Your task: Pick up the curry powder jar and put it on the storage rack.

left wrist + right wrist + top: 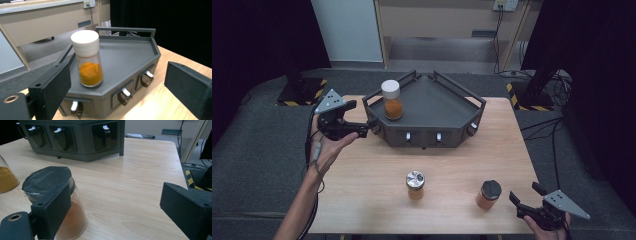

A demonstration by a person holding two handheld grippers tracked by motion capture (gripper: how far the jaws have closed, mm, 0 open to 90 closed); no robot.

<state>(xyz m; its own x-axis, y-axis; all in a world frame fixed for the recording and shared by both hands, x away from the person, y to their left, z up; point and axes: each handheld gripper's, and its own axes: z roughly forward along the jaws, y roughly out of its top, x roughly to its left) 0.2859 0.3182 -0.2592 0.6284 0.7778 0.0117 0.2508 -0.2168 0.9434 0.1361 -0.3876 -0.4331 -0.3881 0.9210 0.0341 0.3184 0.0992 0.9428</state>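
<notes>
The white-capped jar (391, 99) of orange powder stands upright on the dark tray (447, 107), near the tray's left rim, and the tray sits at the far middle of the table (372, 180). The left gripper (371, 129) hovers just off the tray's left front corner, its fingers (53, 87) spread wide with nothing between them; the jar is apart from them. The silver-capped jar (415, 184) stands near the middle of the front edge, and the black-capped jar (489, 194) toward the front right corner. The right gripper (524, 197) rests at that corner, just beside the black-capped jar, fingers (51, 212) likewise open and empty.

The main risk, as I judge it, is a sideways knock. The white-capped jar is tall and narrow, and it stands close to the tray's raised rail (374, 95); a finger coming in low could catch the rail or the tray wall, and one coming in high could push the cap and tip the jar. Glass under flat pads may also slip if the grip lands on the cap alone. On the right, the near finger is very close to the black-capped jar, so a careless swing could shove it toward the table's front edge.

The left gripper view shows the powder filling roughly the jar's lower half (91, 73) and the small drawer pulls (124, 93) on the tray's front, which the high view leaves tiny. The high view gives the spacing of all three jars across the table. The right gripper view shows how close the black-capped jar (60, 202) sits to that finger.
</notes>
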